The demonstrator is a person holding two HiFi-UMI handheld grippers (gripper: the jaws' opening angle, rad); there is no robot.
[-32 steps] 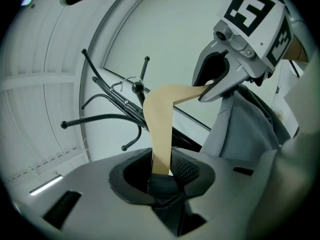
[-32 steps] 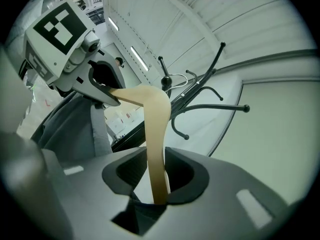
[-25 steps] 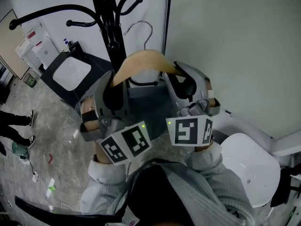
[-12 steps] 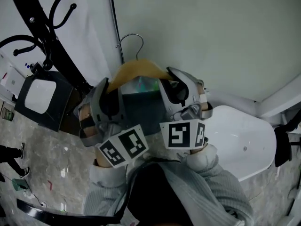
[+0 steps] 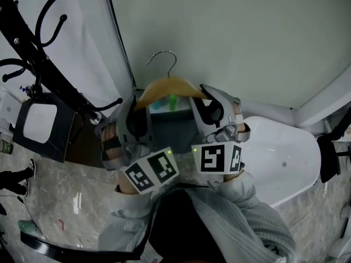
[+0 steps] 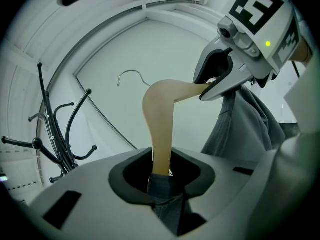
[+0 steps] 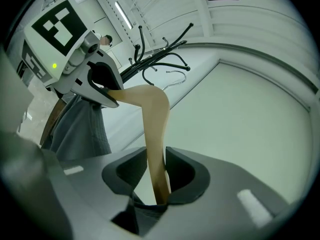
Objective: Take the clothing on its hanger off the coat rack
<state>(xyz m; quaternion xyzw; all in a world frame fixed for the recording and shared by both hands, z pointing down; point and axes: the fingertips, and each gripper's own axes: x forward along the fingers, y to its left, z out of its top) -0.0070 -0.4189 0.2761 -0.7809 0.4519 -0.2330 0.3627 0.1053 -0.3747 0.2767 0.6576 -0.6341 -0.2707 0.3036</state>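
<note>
hanger [image 5: 164, 85] clear of rack [image 5: 38, 48]; left gripper [image 6: 161, 176], right gripper [image 7: 159, 184] clamp its arms; uneven pull may slide clothing [image 5: 170, 127] off.

Grey marbled floor [image 5: 74, 193]; black white-topped stand [image 5: 39, 126] on it.
</note>
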